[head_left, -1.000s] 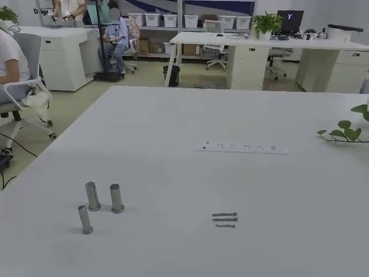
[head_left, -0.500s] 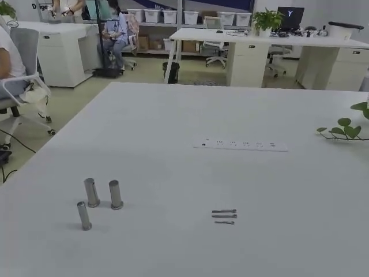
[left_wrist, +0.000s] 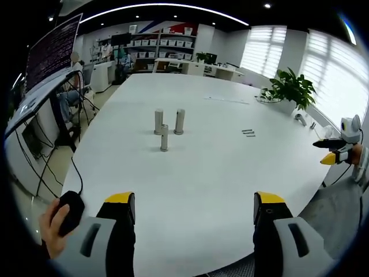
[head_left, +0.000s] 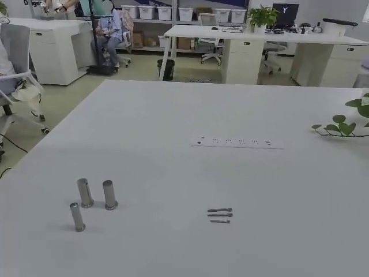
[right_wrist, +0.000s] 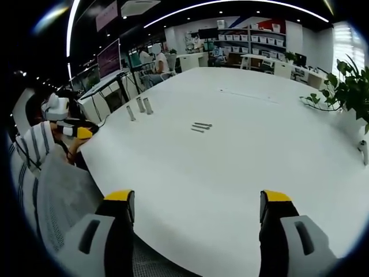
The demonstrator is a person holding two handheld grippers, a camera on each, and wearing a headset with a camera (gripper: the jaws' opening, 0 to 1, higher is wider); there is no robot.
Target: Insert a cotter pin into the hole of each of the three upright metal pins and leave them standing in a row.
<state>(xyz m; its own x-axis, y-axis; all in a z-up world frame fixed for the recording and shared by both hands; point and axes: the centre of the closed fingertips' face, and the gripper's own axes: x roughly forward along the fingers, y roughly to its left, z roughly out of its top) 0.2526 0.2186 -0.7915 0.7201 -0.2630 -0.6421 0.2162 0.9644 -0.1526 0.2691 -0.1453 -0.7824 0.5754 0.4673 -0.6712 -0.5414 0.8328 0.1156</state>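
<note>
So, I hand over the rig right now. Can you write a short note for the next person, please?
Left gripper: open, empty, at the near edge of the table. Right gripper: the same.
Three metal pins stand upright in a cluster, not a row. Three cotter pins lie flat to their right.
Done: nothing inserted. Left: all three insertions, then the row.

I count three metal pins (head_left: 85, 193) (head_left: 109, 195) (head_left: 76, 217) standing up on my one big white table (head_left: 173, 109), and three little cotter pins (head_left: 219, 214) lying flat. There is one long white power strip (head_left: 237, 142) and one leafy green plant (head_left: 340, 126). I hold two grippers, my left gripper (left_wrist: 195, 199) and my right gripper (right_wrist: 197, 196), and each has two jaws.
</note>
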